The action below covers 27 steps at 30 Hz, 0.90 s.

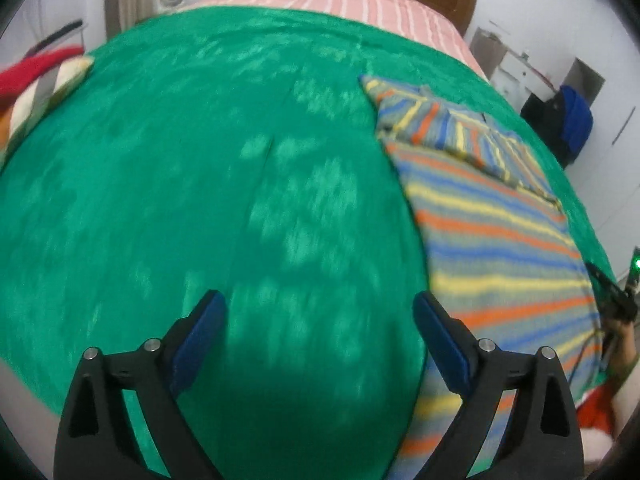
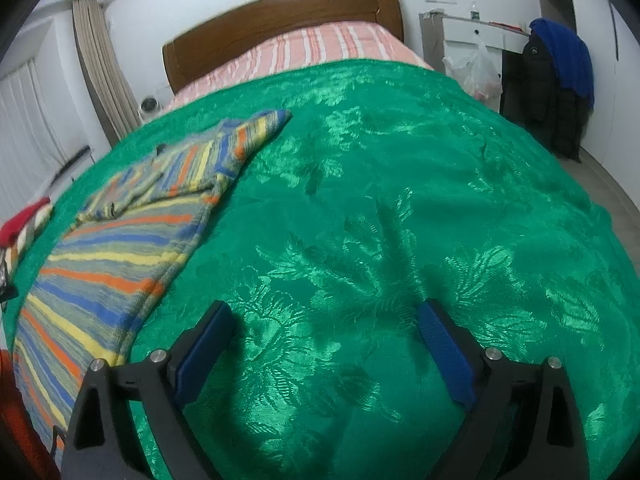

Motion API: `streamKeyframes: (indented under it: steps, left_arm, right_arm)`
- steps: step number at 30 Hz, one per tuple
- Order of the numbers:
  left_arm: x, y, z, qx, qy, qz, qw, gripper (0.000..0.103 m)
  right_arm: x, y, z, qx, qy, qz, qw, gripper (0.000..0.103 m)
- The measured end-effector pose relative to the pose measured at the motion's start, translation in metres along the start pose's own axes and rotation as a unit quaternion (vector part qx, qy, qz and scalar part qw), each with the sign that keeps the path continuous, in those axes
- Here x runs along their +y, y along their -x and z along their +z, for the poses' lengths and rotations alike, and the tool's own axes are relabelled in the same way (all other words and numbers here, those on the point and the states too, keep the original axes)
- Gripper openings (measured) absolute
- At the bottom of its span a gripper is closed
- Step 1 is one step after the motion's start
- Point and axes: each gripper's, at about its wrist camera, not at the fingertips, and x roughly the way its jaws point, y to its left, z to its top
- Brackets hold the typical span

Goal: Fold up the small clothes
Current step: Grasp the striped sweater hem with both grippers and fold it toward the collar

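Note:
A small striped garment in blue, yellow, orange and grey lies flat on the green bedspread, with its sleeves folded in at the far end. In the right wrist view the striped garment lies to the left. My left gripper is open and empty above the bedspread, just left of the garment's edge. My right gripper is open and empty above bare bedspread, to the right of the garment.
A pile of red and striped clothes lies at the bed's left edge. A pink striped sheet and a wooden headboard lie beyond. A dark jacket on a chair and a plastic bag stand right of the bed.

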Motion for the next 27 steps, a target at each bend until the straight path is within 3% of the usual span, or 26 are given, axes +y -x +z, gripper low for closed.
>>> streamKeyframes:
  steps: [4, 8, 11, 15, 17, 19, 21, 23, 24, 25, 26, 27]
  left_arm:
    - [0.000, 0.018, -0.023, 0.001, -0.002, -0.014, 0.9999, 0.095]
    - [-0.018, 0.024, -0.046, 0.026, -0.037, -0.045, 0.9980, 0.095]
    - [-0.037, 0.015, -0.063, 0.049, -0.081, -0.040, 0.9947, 0.094]
    - [-0.052, 0.005, -0.069, 0.073, -0.105, -0.042, 0.9909, 0.081]
    - [-0.055, 0.002, -0.071, 0.088, -0.103, -0.050, 0.9896, 0.077]
    - [-0.059, 0.001, -0.075, 0.106, -0.109, -0.047, 0.9873, 0.066]
    - [-0.062, 0.002, -0.081, 0.114, -0.119, -0.044, 0.9853, 0.054]
    - [-0.064, 0.002, -0.085, 0.129, -0.119, -0.056, 0.9830, 0.026]
    - [-0.065, -0.001, -0.085, 0.141, -0.115, -0.064, 0.9813, 0.005]
    - [-0.066, -0.003, -0.087, 0.151, -0.109, -0.071, 0.9800, 0.004]
    - [-0.065, -0.002, -0.087, 0.151, -0.105, -0.072, 0.9803, 0.004]
    - [-0.064, -0.002, -0.086, 0.153, -0.099, -0.078, 0.9802, 0.003]
  right_arm:
    - [0.016, 0.014, 0.005, 0.035, 0.023, -0.009, 0.999, 0.093]
    - [0.057, 0.064, -0.004, 0.037, 0.078, 0.061, 0.994, 0.093]
    - [0.092, 0.096, -0.030, 0.070, 0.133, 0.106, 0.983, 0.093]
    - [0.122, 0.112, -0.076, 0.126, 0.170, 0.126, 0.969, 0.093]
    - [0.127, 0.112, -0.091, 0.139, 0.155, 0.138, 0.968, 0.093]
    - [0.126, 0.108, -0.098, 0.147, 0.139, 0.134, 0.970, 0.090]
    - [0.120, 0.098, -0.102, 0.165, 0.115, 0.128, 0.971, 0.076]
    - [0.114, 0.089, -0.103, 0.182, 0.086, 0.138, 0.970, 0.063]
    - [0.113, 0.085, -0.103, 0.189, 0.077, 0.145, 0.968, 0.048]
    - [0.113, 0.080, -0.101, 0.201, 0.073, 0.151, 0.965, 0.037]
    - [0.116, 0.077, -0.101, 0.218, 0.076, 0.152, 0.961, 0.012]
    - [0.117, 0.076, -0.100, 0.224, 0.080, 0.145, 0.960, 0.009]
